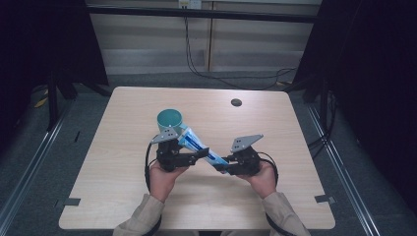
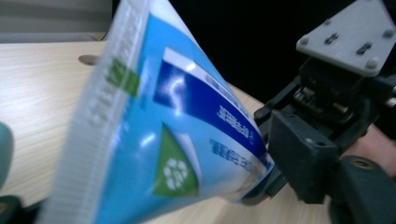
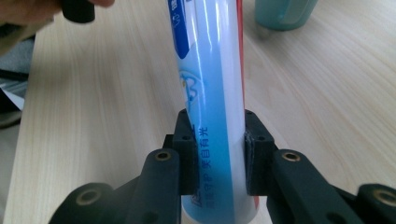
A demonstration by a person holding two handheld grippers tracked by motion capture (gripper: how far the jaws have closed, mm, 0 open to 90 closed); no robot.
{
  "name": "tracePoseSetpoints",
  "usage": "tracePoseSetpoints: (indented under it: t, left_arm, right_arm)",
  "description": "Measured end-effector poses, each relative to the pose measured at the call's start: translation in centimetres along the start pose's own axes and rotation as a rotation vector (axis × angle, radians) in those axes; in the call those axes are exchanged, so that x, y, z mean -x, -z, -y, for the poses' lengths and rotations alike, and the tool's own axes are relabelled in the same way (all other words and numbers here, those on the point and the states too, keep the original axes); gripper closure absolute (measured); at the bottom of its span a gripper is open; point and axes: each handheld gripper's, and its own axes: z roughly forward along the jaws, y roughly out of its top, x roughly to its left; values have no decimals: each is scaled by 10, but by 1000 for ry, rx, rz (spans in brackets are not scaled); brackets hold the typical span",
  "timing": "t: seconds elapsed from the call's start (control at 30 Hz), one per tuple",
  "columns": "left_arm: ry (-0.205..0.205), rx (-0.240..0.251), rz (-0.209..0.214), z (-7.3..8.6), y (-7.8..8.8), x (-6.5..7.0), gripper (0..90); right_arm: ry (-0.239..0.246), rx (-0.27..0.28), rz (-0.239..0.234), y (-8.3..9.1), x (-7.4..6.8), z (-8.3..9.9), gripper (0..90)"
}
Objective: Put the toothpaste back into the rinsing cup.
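Observation:
A blue and white toothpaste tube (image 1: 196, 144) hangs above the table, slanting from the teal cup (image 1: 169, 119) down toward my right gripper (image 1: 221, 164). In the right gripper view the two black jaws (image 3: 215, 135) press on both sides of the tube (image 3: 210, 93) near its cap end. My left gripper (image 1: 199, 156) reaches in from the left to the tube's middle. In the left gripper view the tube's flat crimped end (image 2: 163, 130) looms close and blurred, with the right gripper (image 2: 303, 154) behind it. Whether the left pads touch the tube is hidden.
The cup (image 3: 282, 14) stands upright on the light wooden table (image 1: 147, 206), just behind the left gripper. A small dark round hole (image 1: 236, 102) sits near the table's far edge. Both forearms come in from the near edge.

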Motion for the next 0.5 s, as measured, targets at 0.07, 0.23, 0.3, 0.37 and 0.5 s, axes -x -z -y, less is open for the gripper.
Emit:
tracePoseSetpoints:
  t: [0.07, 0.23, 0.3, 0.37, 0.5]
  left_arm:
    - [21, 20, 6, 0, -3, 2, 410]
    - [53, 29, 16, 0, -3, 1, 456]
    - [65, 40, 16, -1, -3, 1, 468]
    - [72, 54, 18, -2, -1, 1, 501]
    - [76, 38, 29, -4, 0, 0, 554]
  right_arm:
    - [-10, 12, 0, 0, 0, -1, 724]
    - [-12, 18, -8, 1, 0, -1, 722]
    - [-18, 21, -12, 0, 1, -1, 722]
    - [-24, 29, -25, -1, 0, -1, 719]
    - [-33, 40, -51, -5, 0, 1, 714]
